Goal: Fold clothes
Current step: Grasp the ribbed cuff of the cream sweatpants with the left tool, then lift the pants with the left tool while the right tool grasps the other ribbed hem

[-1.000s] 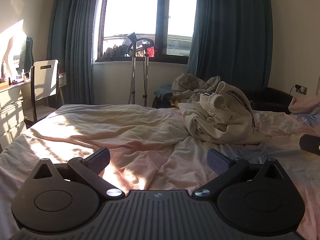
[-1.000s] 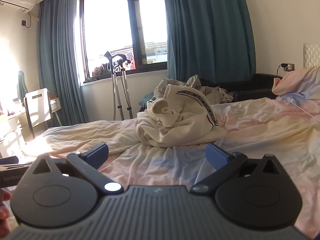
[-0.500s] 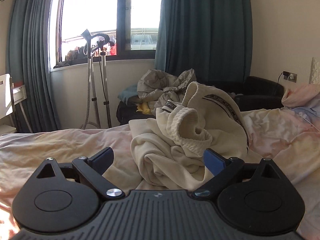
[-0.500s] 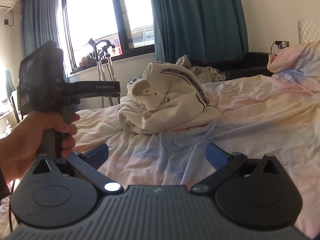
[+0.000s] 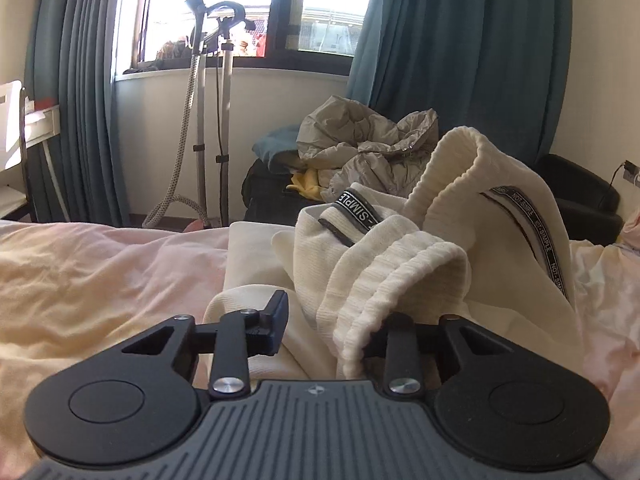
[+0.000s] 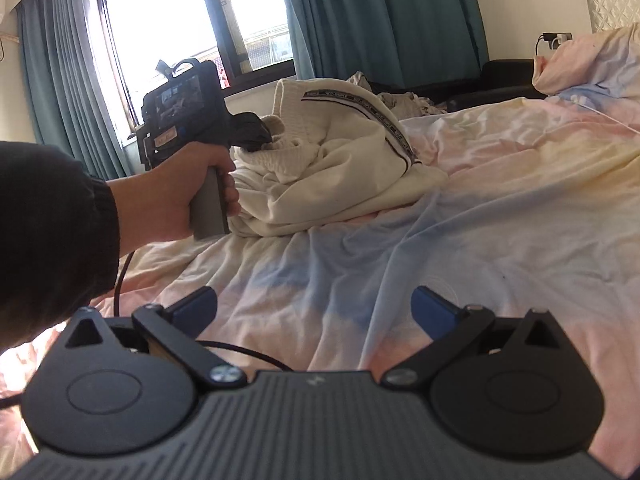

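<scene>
One cream garment on the bed — left claw closing on its cuff, right claw wide apart.

my left wrist view sits low and very near the crumpled cream knit garment with black lettered tape, facing the bright window. my right wrist view hangs further back over the pastel bedsheet, probably angled leftward. both share that garment, window and teal curtains.
</scene>
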Demonstrator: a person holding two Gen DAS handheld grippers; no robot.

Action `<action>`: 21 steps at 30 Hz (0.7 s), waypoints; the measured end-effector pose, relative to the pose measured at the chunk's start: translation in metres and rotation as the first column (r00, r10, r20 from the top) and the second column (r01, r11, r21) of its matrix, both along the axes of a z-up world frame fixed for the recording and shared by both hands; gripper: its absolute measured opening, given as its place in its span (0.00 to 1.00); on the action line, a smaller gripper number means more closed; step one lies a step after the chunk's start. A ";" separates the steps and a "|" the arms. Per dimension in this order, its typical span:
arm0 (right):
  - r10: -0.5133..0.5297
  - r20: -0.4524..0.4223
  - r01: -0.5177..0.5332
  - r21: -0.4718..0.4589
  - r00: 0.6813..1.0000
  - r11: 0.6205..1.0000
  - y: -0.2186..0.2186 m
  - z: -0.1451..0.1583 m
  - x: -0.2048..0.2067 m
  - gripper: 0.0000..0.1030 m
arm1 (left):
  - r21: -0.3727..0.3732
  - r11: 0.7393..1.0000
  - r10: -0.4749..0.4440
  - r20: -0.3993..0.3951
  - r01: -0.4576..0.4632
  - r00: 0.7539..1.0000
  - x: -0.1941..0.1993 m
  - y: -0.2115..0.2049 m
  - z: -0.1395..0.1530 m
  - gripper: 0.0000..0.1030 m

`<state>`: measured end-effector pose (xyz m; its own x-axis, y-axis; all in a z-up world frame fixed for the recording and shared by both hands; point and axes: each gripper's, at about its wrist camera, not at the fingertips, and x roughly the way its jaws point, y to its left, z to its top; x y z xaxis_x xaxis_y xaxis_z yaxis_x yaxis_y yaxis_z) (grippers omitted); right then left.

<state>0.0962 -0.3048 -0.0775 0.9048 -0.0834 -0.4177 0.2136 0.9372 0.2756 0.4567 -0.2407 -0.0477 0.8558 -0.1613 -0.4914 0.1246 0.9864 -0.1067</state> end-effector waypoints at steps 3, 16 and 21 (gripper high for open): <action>-0.052 0.051 0.053 -0.015 0.997 0.999 -0.002 0.004 -0.005 1.00 | -0.042 0.999 0.025 0.004 -0.025 1.000 -0.018 0.009 0.017 0.14; -0.115 0.280 0.147 -0.095 0.953 0.985 0.003 0.044 -0.053 1.00 | -0.080 0.985 -0.129 0.233 0.151 0.964 -0.211 0.114 0.141 0.13; -0.099 0.350 0.124 -0.050 0.931 0.991 0.001 0.060 -0.074 1.00 | -0.120 0.987 -0.080 0.199 0.106 0.977 -0.279 0.180 0.136 0.13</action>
<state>0.0224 -0.3034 -0.0173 0.9754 -0.2093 -0.0698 0.2206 0.9324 0.2862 0.1775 -0.0605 0.0885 0.9107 -0.2960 -0.2881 0.2459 0.9489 -0.1976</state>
